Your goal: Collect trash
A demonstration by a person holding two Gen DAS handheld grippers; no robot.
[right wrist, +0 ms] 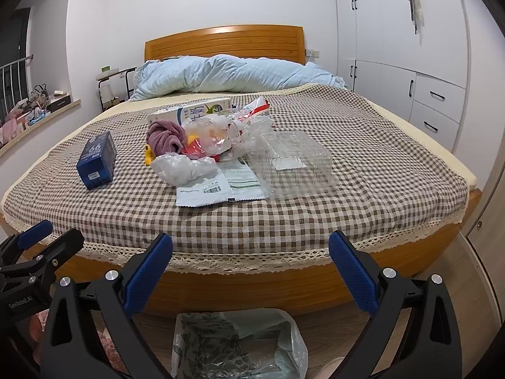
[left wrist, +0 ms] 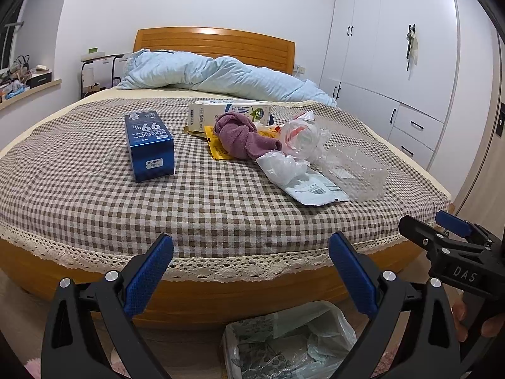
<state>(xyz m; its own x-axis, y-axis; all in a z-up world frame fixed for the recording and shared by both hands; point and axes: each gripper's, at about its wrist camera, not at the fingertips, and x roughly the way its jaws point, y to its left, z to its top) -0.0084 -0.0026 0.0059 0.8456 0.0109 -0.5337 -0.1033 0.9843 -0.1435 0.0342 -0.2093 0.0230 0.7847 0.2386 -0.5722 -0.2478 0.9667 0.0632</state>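
Your left gripper and right gripper both hang off the foot of the bed, jaws spread wide and holding nothing. The trash lies ahead of them on the checked bedspread, well apart from either gripper. A blue box sits alone to the left. To its right is a heap: a milk carton at the back, a purple cloth, a yellow wrapper, crumpled clear plastic, a white mailer bag nearest you, and a clear plastic tray on the right. Below, on the floor between your fingers, stands a bin lined with a plastic bag.
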